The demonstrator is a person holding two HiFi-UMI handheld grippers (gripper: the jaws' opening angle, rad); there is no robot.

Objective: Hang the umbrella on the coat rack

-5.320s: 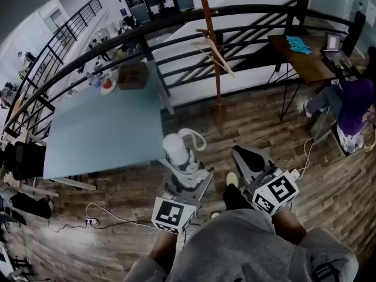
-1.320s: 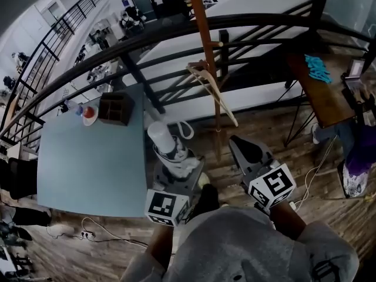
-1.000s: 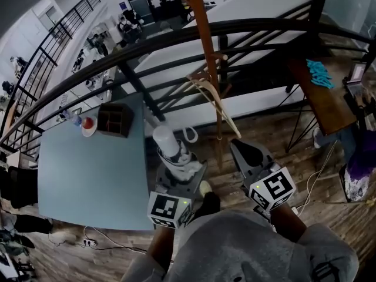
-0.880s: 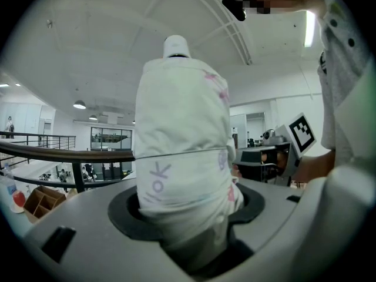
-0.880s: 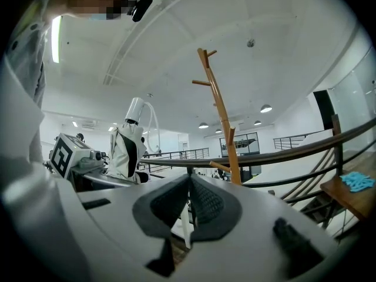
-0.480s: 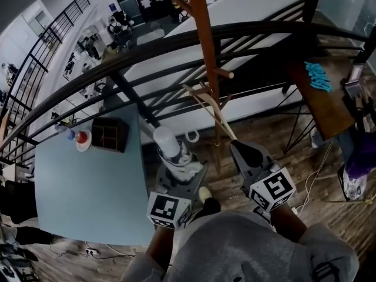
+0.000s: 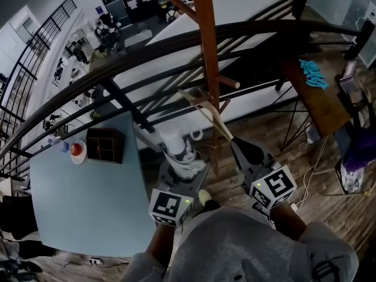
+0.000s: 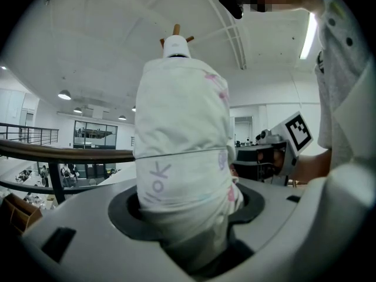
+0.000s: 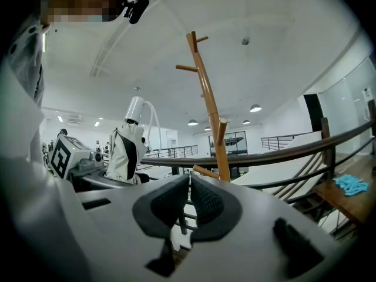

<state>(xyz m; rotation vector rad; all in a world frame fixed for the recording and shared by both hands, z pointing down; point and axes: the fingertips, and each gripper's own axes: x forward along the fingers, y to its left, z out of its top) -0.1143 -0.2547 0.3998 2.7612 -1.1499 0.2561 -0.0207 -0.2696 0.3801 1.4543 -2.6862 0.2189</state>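
A folded white umbrella (image 7: 175,148) stands upright in my left gripper (image 7: 179,166), which is shut on its lower part; its cap points up and its white loop (image 7: 194,135) hangs on the far side. In the left gripper view the umbrella (image 8: 182,157) fills the space between the jaws. The brown wooden coat rack (image 7: 207,51) rises just ahead, a peg (image 7: 226,82) sticking out to the right. My right gripper (image 7: 239,148) is to the right of the umbrella, shut and empty, with its pads (image 9: 205,201) together. The right gripper view shows the rack (image 9: 208,104) ahead and the umbrella (image 9: 128,145) to the left.
A dark metal railing (image 7: 147,46) runs behind the rack, with a drop beyond it. A light blue table (image 7: 88,198) with a wooden box (image 7: 104,145) is at the left. At the right stands a brown desk (image 7: 314,96) with a blue cloth (image 7: 311,75). A wooden hanger (image 7: 208,110) hangs on the rack.
Both grippers have moved toward the coat rack, which now stands nearer and larger. The table has slid off to the left. The umbrella stays upright in the left gripper.
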